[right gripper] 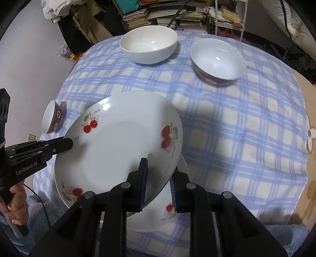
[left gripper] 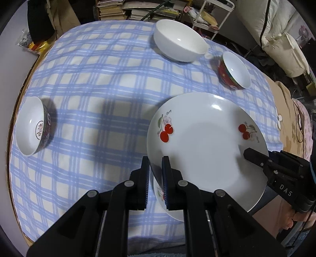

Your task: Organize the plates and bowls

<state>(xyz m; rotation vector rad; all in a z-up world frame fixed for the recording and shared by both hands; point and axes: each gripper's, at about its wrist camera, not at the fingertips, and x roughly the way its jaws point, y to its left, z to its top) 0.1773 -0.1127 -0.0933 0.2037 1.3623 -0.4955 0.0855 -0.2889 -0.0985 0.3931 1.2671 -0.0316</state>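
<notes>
Both claws grip one cherry-printed plate (left gripper: 205, 142) by opposite edges: the left claw (left gripper: 156, 178) is clenched on its near-left rim, the right claw (right gripper: 158, 178) on its near-right rim, so the plate hangs tilted between them above the surface (left gripper: 88, 94). Directly below it lies a second cherry plate (right gripper: 165, 215), mostly hidden, its edge peeking out under the held one; stacking looks like a matter of lowering straight down. A plain white bowl (left gripper: 179, 41) sits at the far side, a red-patterned bowl (left gripper: 235, 70) far right, another patterned bowl (left gripper: 32, 126) left. Blue checked cloth covers the surface; stacked books (right gripper: 142, 15) crowd the room behind.
</notes>
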